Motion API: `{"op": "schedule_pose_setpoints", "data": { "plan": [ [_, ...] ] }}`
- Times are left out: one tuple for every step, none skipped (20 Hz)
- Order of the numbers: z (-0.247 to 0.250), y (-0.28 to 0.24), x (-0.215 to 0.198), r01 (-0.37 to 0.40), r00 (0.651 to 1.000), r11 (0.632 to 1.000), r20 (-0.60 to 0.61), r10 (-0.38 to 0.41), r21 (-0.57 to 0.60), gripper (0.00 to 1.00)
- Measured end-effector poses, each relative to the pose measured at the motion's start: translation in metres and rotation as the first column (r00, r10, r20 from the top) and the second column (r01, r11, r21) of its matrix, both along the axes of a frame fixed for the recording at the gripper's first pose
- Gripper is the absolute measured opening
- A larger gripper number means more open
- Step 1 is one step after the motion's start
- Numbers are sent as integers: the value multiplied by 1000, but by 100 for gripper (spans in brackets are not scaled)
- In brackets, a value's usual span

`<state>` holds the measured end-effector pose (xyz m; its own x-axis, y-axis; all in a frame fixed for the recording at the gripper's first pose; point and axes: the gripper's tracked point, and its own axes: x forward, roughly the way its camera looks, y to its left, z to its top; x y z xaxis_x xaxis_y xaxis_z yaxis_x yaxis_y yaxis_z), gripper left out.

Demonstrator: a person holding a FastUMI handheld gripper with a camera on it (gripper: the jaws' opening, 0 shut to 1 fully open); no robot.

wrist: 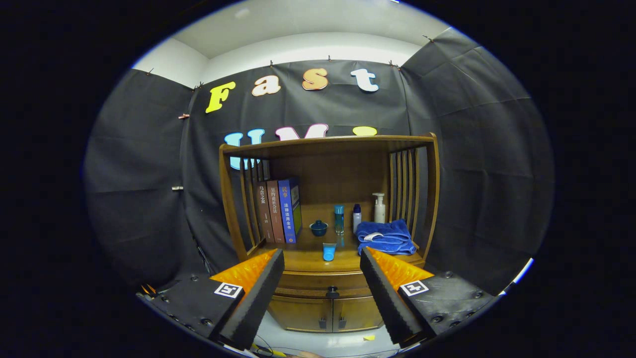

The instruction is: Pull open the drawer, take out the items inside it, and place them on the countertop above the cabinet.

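2 fingers of gripper (323, 293) spread wide, holding nothing | closed drawer (325, 282) — knob (332, 292) between them | countertop (308, 256) beyond

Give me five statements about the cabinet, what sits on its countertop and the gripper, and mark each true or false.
1. The drawer is closed. True.
2. The gripper is shut on the drawer knob. False: its fingers are spread open, with the knob beyond them.
3. A blue towel lies folded on the countertop. True.
4. The books lie flat in a stack. False: they stand upright beside the left slats.
5. A small blue cup stands near the countertop's front edge. True.
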<state>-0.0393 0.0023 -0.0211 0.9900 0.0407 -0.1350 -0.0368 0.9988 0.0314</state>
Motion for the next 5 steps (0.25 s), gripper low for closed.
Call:
{"op": "schedule_pose_setpoints", "data": {
  "plan": [
    [1,-1,0,1,1000,1000,0,-1,3,99],
    [0,-1,0,2,1000,1000,-3,-2,7,99],
    [0,-2,1,5,1000,1000,-6,-5,12,99],
    [-1,-4,1,8,1000,1000,-9,-8,17,99],
    [0,-5,1,9,1000,1000,-9,-9,18,99]
  ]
}}
